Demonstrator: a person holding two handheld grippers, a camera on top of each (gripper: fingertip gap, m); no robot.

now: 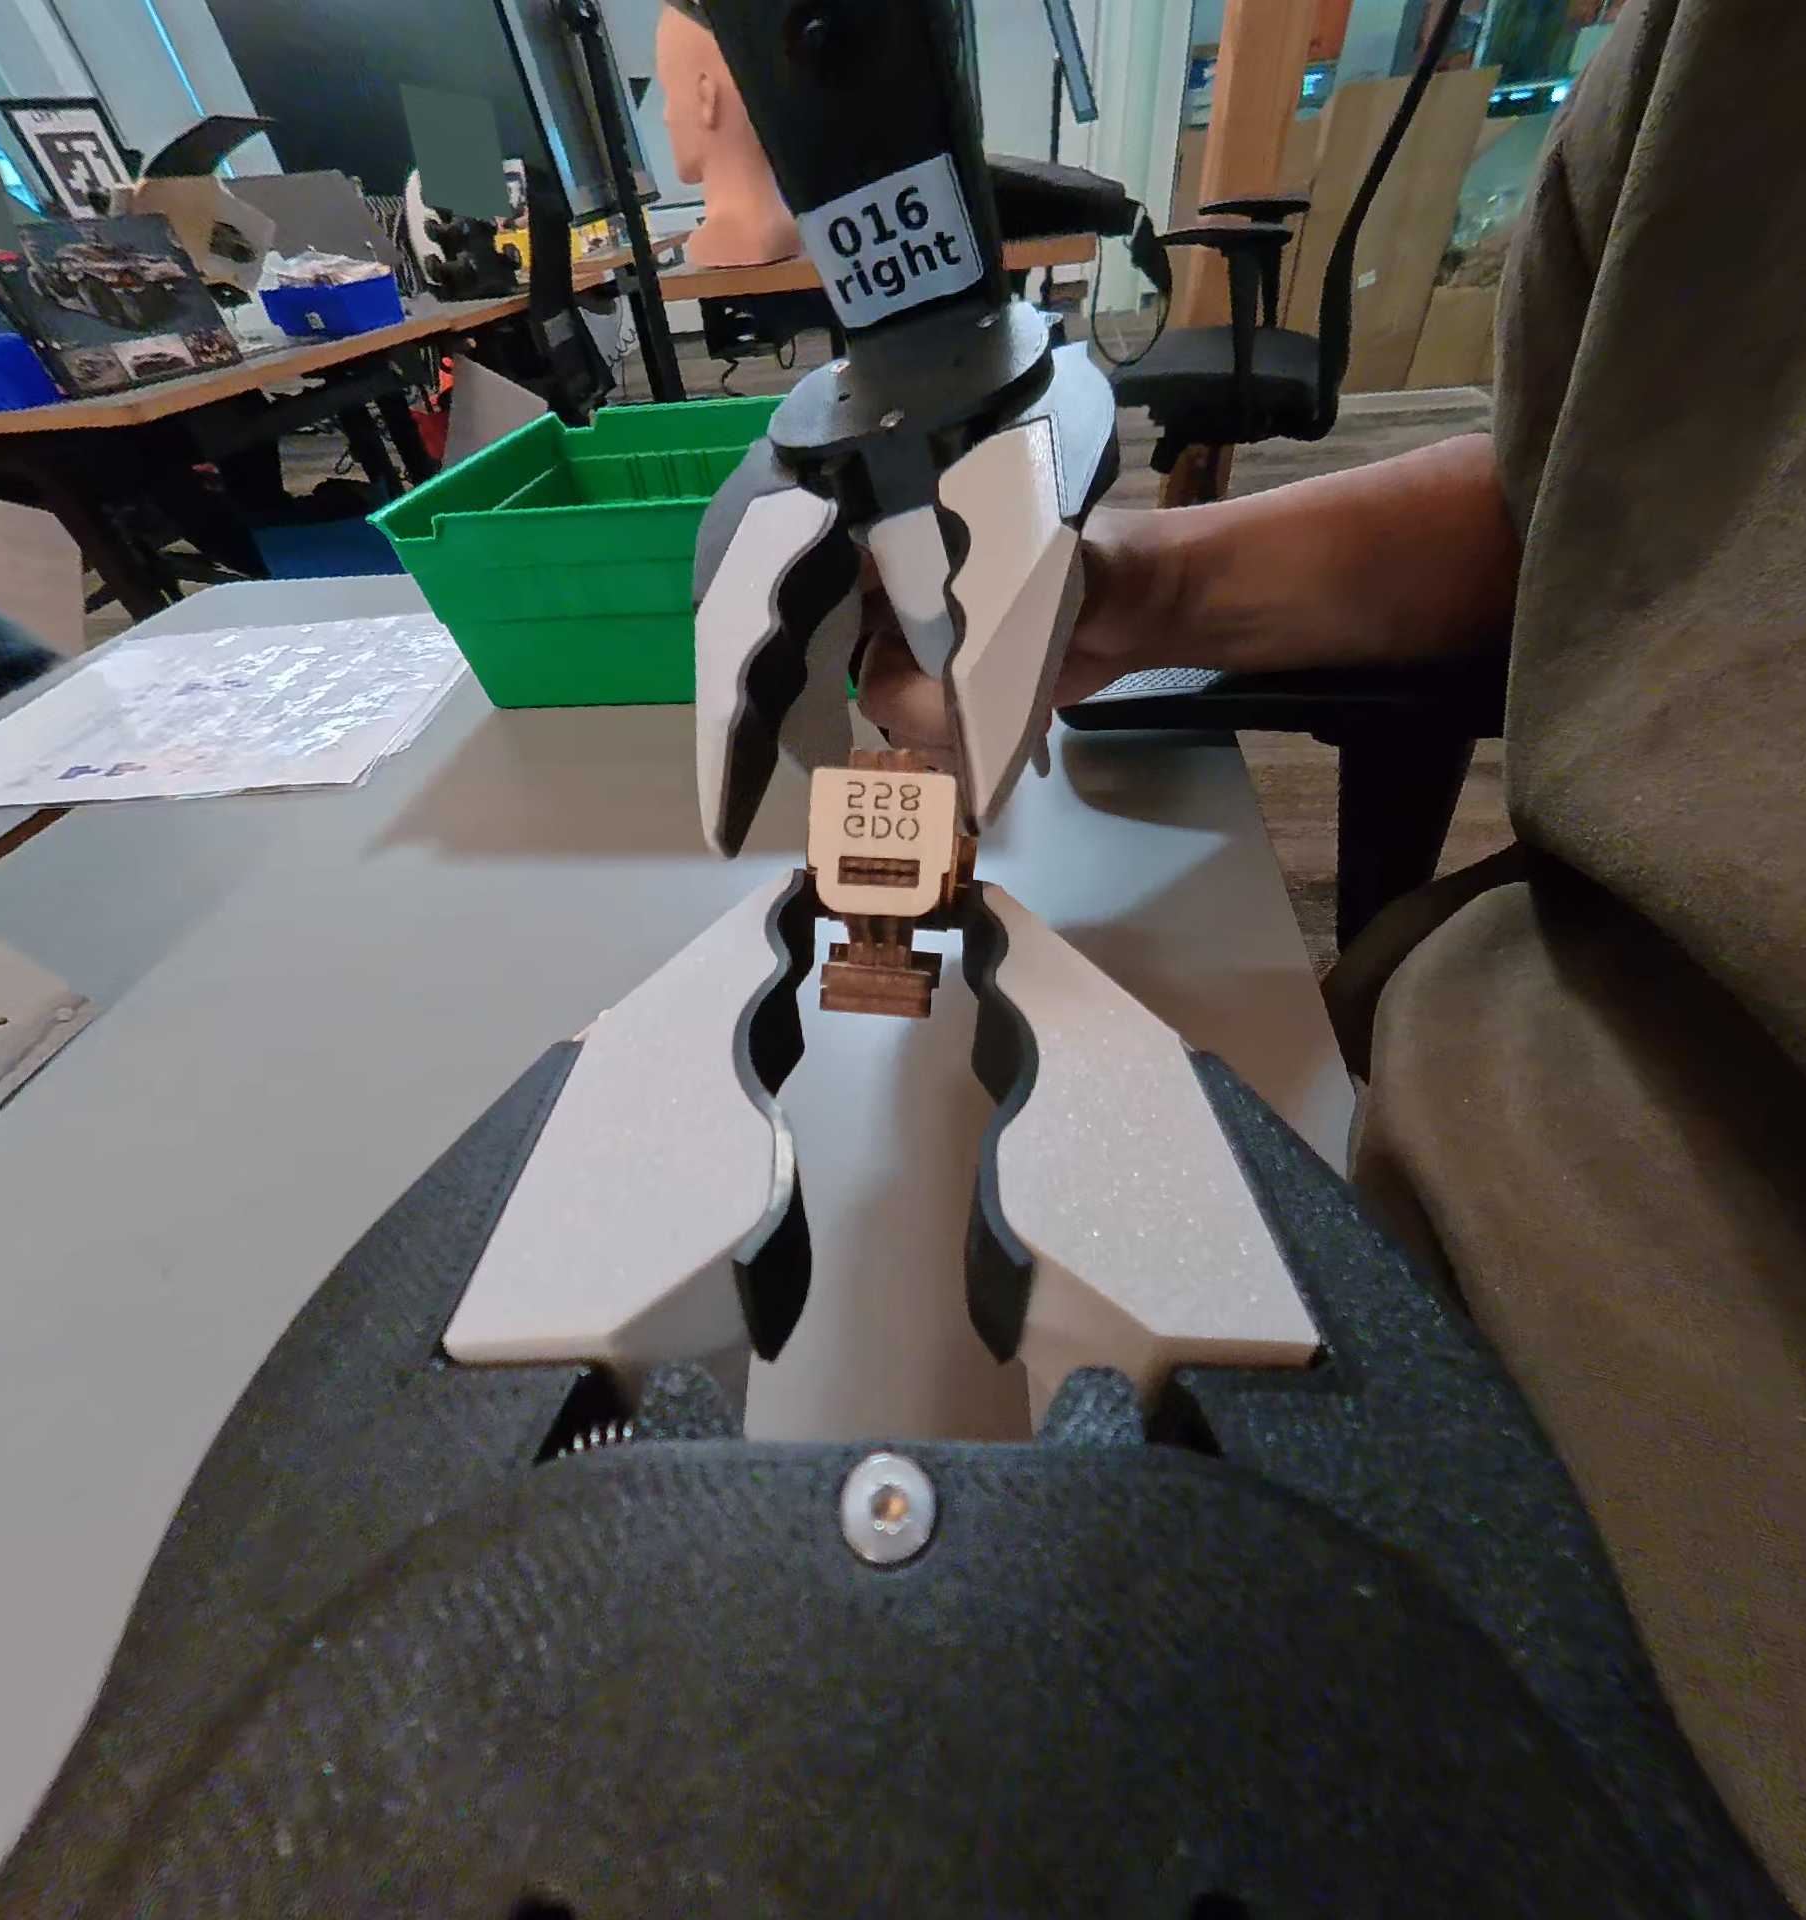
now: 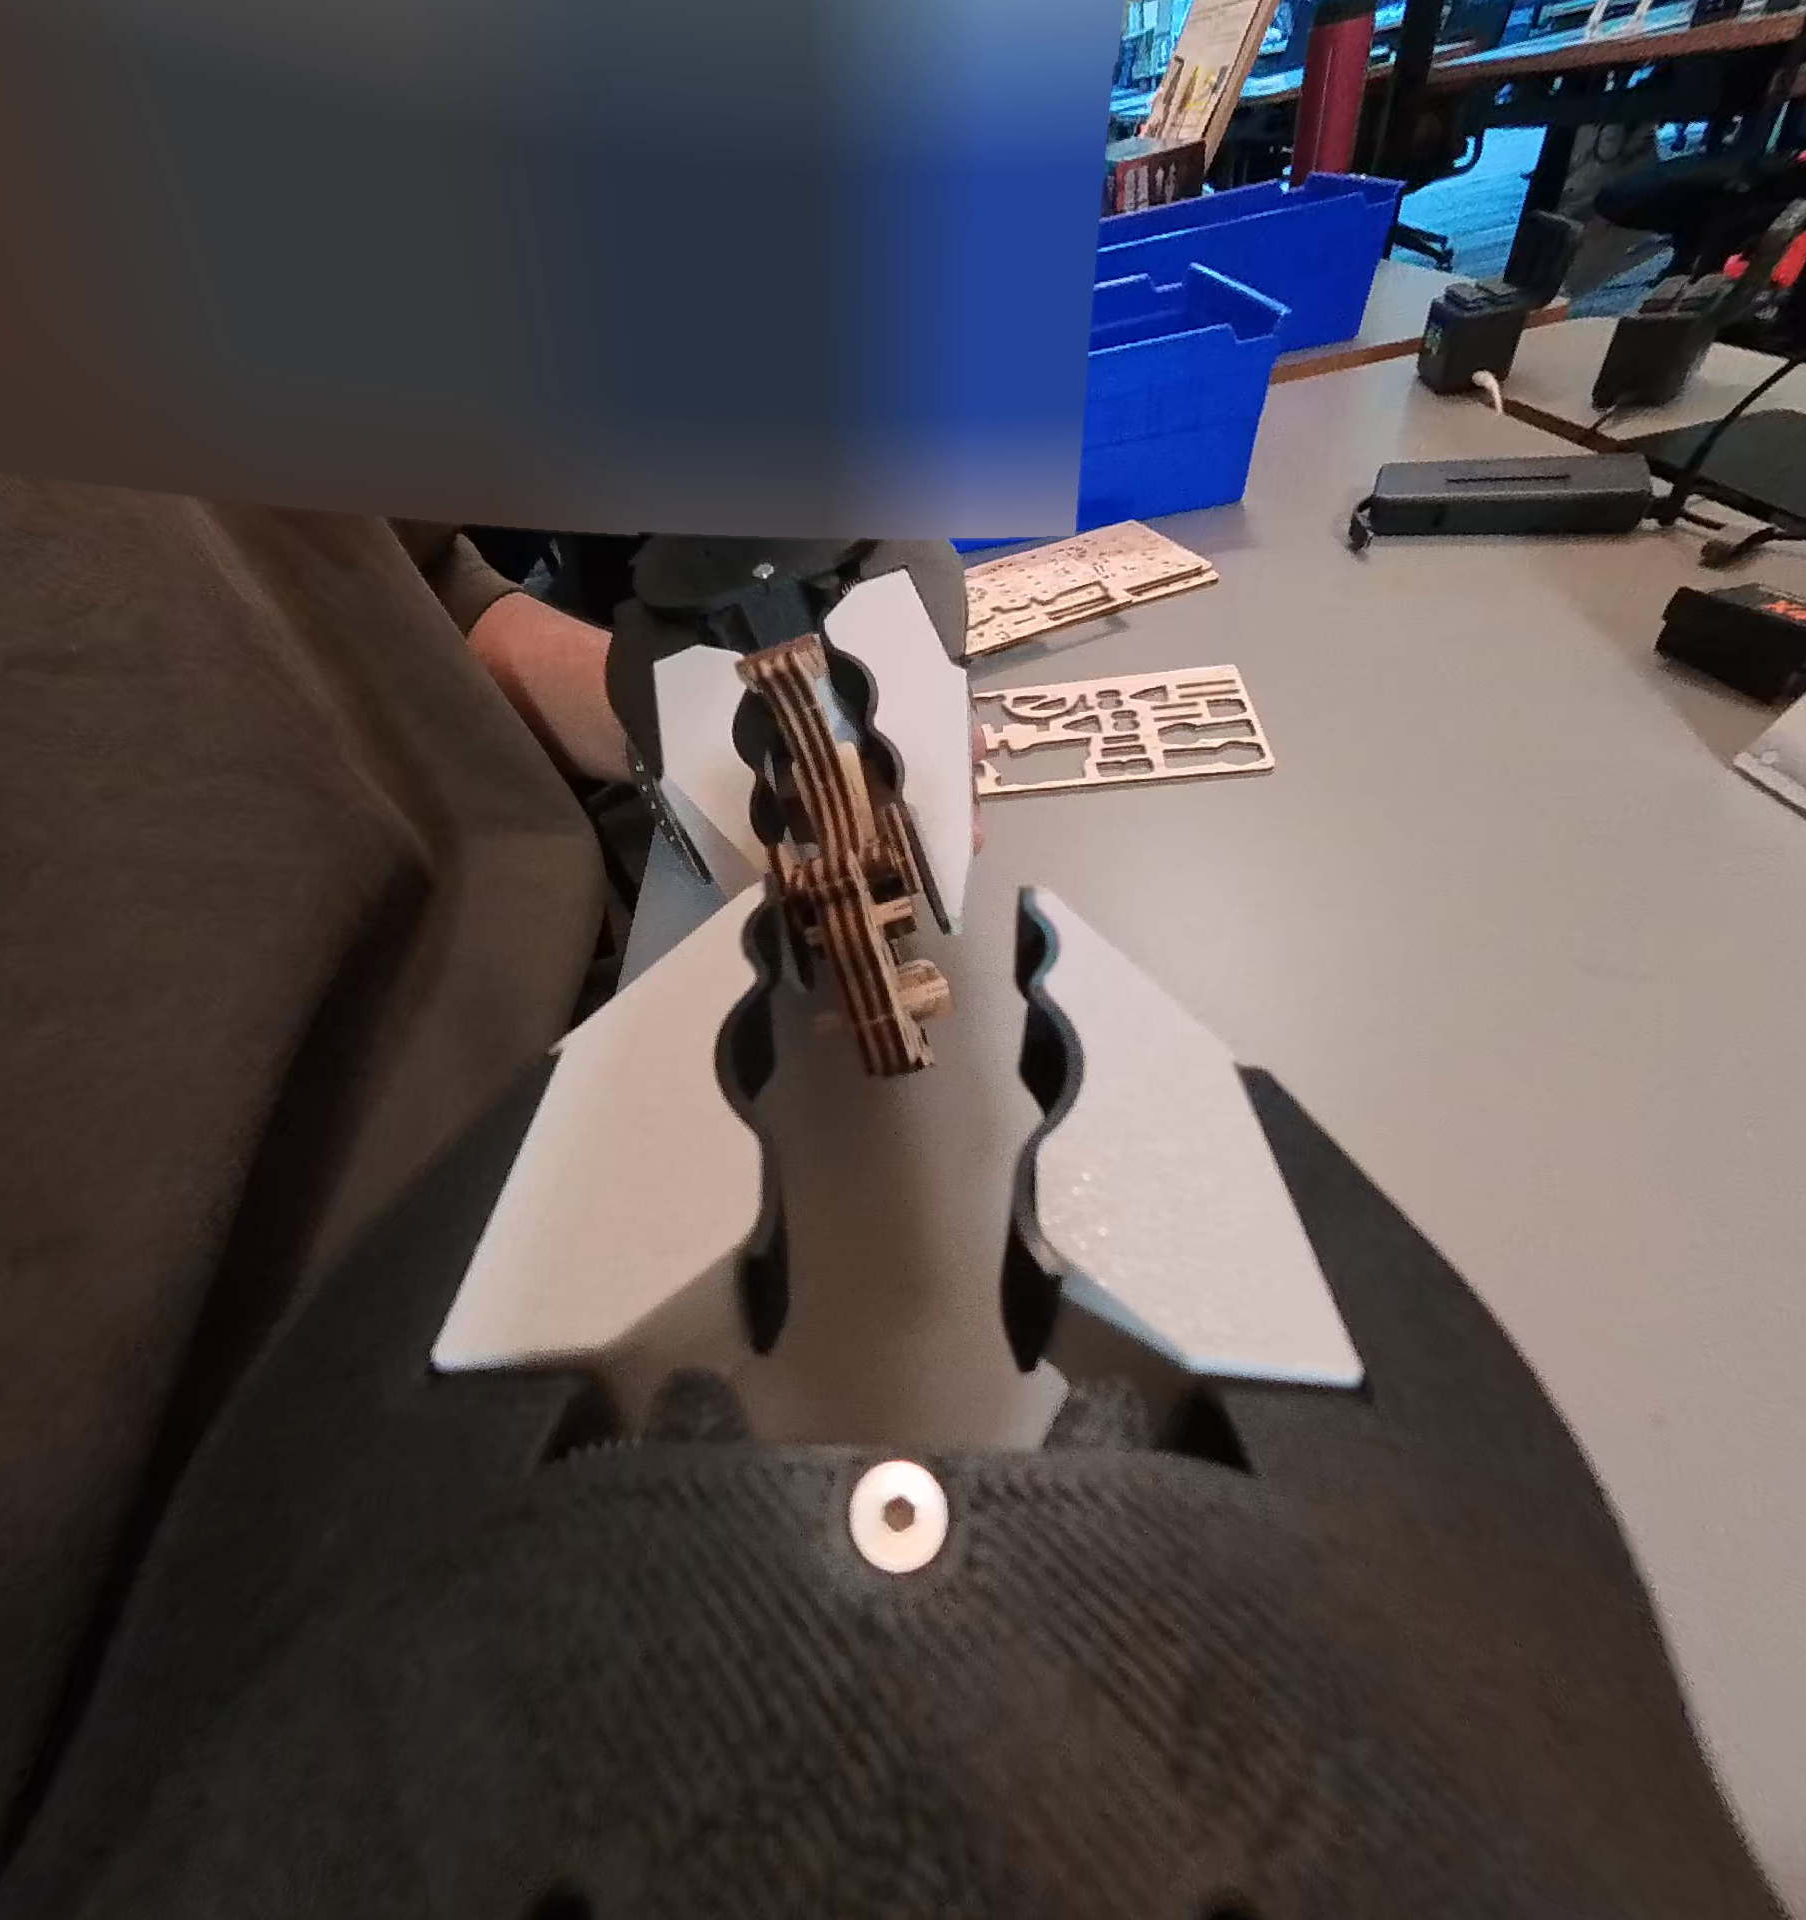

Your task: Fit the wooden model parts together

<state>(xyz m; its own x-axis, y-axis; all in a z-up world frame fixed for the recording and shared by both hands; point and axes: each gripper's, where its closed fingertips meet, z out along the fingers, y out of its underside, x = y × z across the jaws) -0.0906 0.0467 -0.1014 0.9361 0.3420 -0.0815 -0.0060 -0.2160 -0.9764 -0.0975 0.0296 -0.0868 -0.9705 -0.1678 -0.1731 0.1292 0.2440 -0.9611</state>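
My left gripper [image 1: 883,899] grips the small layered brown wooden model [image 1: 883,914] above the grey table [image 1: 359,1039]; my right gripper [image 2: 883,925] stands open around it, jaws apart

Two wrist cameras, facing each other over the wooden model [image 1: 883,904]

The left view looks level and close towards the green bin [image 1: 556,561] beyond it; the right view looks down from above towards the person. Both share the model.
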